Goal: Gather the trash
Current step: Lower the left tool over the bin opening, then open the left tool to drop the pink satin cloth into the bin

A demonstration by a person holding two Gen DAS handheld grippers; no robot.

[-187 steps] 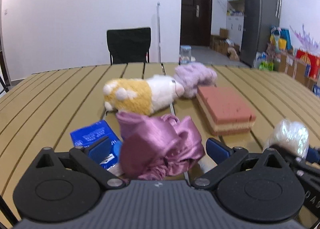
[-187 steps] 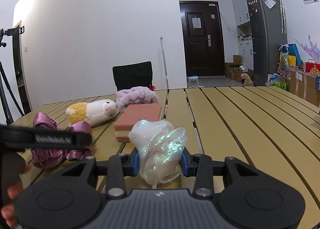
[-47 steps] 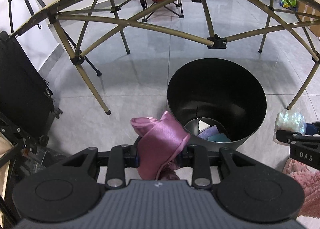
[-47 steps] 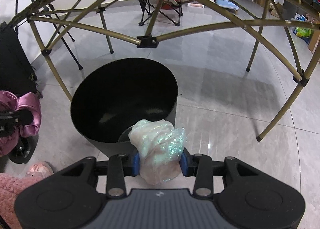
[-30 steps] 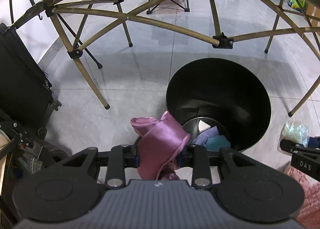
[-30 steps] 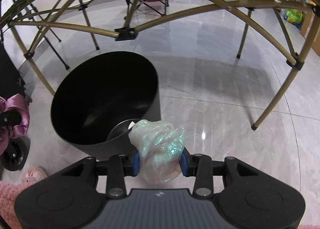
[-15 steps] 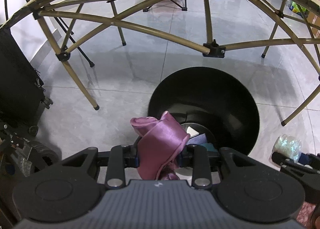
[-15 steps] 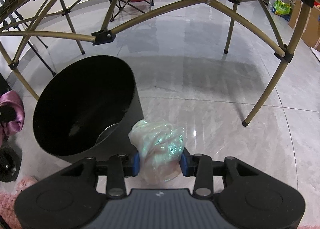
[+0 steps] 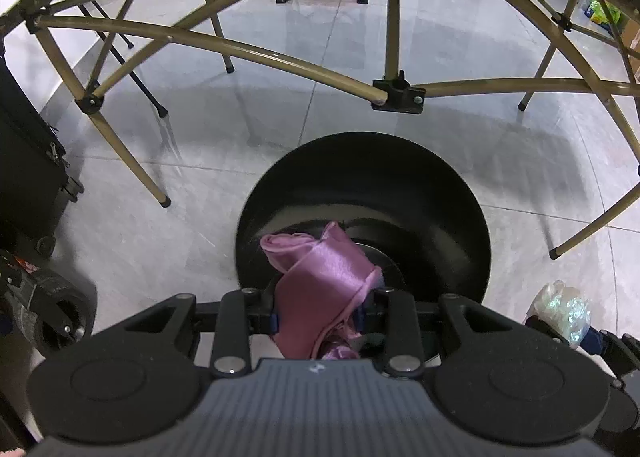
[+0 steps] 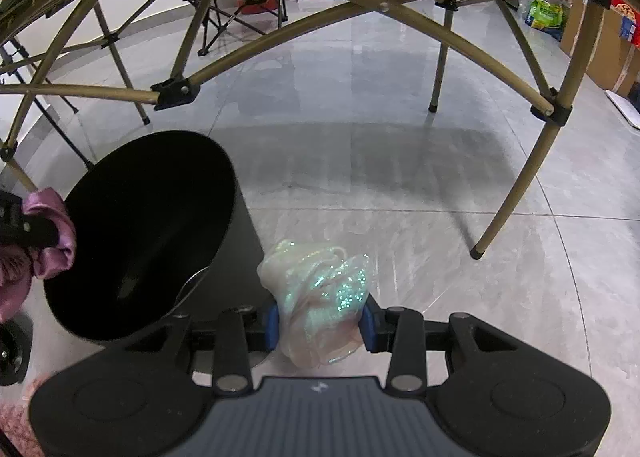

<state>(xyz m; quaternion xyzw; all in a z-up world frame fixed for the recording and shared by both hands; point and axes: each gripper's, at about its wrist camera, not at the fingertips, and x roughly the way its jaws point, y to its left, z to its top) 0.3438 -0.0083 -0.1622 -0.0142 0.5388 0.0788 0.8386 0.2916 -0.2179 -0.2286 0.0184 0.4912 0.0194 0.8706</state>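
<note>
While you lean over the grey tiled floor (image 10: 400, 161), the gold folding table frame (image 9: 280, 61) arches across the top of both views, from nine o'clock round to three. Below it stands the black bin (image 9: 420, 193), round and open. In your left view it fills the centre and runs toward four o'clock; in your right view it sits off at eight o'clock. At nine o'clock in your left view stands a black wheeled case (image 9: 28, 173), well apart from the bin.

Your left gripper (image 9: 316, 315) is pinching the purple satin cloth (image 9: 320, 277) between its blue pads. The cloth bunches up out of the jaws and hangs over the bin's mouth, near its six o'clock rim. Your right view shows the same cloth at nine o'clock, against the bin's near-left rim.

Your right gripper (image 10: 319, 323) is clamped on the glittery plastic wad (image 10: 320, 293), crumpled and iridescent, bulging above the pads. That wad is outside the bin, just beside its wall at the three o'clock side, with bare floor beyond it. In your left view it appears at four o'clock, clear of the rim.
</note>
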